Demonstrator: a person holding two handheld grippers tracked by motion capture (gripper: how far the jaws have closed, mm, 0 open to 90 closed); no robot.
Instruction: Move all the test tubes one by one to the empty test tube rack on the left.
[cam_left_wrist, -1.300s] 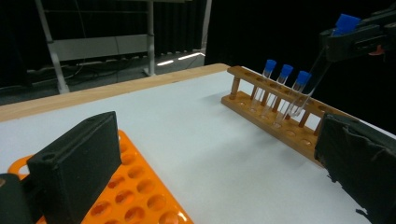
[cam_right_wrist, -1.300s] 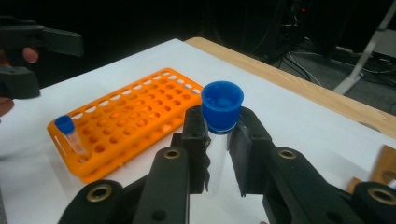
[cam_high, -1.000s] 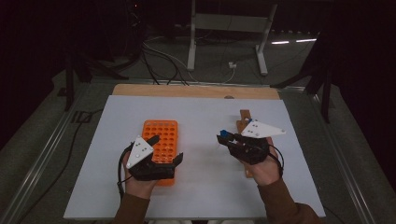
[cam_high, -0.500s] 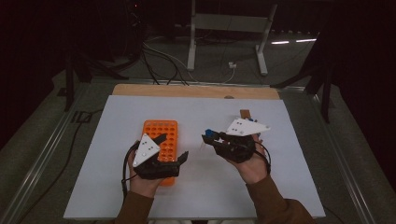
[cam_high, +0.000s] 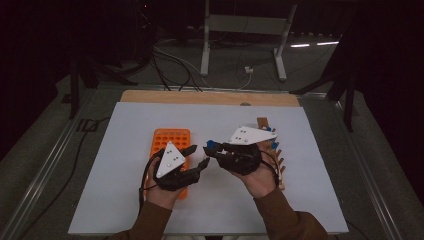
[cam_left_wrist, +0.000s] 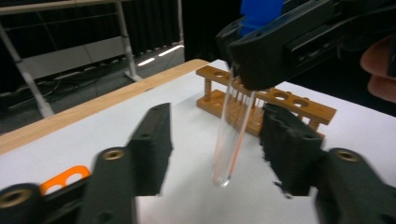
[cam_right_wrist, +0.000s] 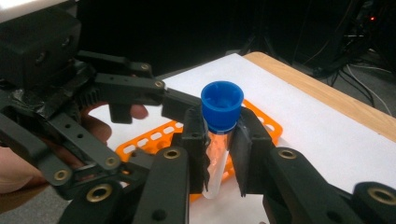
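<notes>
Both grippers have converged beside the orange rack (cam_high: 170, 142): your right gripper (cam_high: 210, 148) clamps the tube (cam_left_wrist: 232, 128); your left gripper (cam_high: 199, 155), half-wide, has been closing around it, untouched—handover pending.

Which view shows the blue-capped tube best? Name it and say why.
The right gripper view: the tube stands close up, its blue cap whole, clamped between the right gripper jaws. The left gripper view shows its clear lower end between the left gripper jaws, untouched. The high view gives little beyond the cap.
</notes>
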